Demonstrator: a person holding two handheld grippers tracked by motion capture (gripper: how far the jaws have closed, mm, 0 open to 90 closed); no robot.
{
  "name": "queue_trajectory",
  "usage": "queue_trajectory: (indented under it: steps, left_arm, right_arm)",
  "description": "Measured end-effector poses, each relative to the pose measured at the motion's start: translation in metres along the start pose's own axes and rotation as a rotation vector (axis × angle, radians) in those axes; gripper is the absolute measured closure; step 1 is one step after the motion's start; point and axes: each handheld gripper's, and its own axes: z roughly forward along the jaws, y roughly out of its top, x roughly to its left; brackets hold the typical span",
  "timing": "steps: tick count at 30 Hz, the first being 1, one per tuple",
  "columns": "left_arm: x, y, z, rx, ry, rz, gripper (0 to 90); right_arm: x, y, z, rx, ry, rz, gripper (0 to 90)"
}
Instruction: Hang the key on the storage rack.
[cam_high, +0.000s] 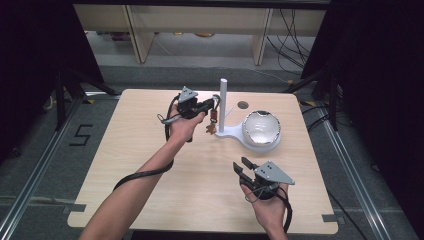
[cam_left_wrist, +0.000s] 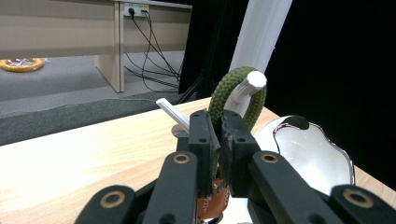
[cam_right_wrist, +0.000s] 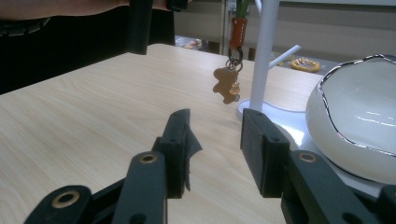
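A keychain hangs from an olive-green cord loop (cam_left_wrist: 232, 88) with an orange ferrule and a small brown figure charm (cam_right_wrist: 226, 84). My left gripper (cam_left_wrist: 218, 140) is shut on the cord loop, which is hooked over a short white peg (cam_left_wrist: 250, 84) on the white stand's upright post (cam_high: 223, 102). In the high view the left gripper (cam_high: 212, 106) sits just left of the post, the charm (cam_high: 211, 128) dangling below. My right gripper (cam_high: 241, 166) hovers open over the table's near right part, empty; its own view shows the jaws (cam_right_wrist: 215, 137) spread apart.
A white bowl with a dark rim (cam_high: 261, 128) rests on the stand's base (cam_high: 231, 132), right of the post. A round hole (cam_high: 243, 105) is in the wooden table (cam_high: 130, 165) behind it. Wooden furniture legs and cables stand on the floor beyond.
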Motion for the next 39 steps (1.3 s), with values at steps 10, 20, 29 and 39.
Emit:
queue_trajectory:
  steps: [10,20,29,39]
  left_arm:
    - [0.0,-0.003,-0.006,0.027,0.023,0.03,73.2]
    - [-0.005,-0.008,-0.03,0.067,0.033,0.105,58.3]
    - [-0.001,-0.024,-0.065,0.103,0.043,0.136,46.6]
    - [0.005,-0.054,-0.103,0.085,0.045,0.148,43.5]
  right_arm:
    - [-0.002,-0.001,0.0,-0.001,0.005,0.015,63.2]
    - [-0.005,-0.001,-0.001,0.008,-0.025,0.009,62.6]
    - [-0.008,-0.004,0.0,0.017,-0.024,0.018,61.9]
    - [-0.012,-0.008,0.001,0.036,-0.039,0.02,61.6]
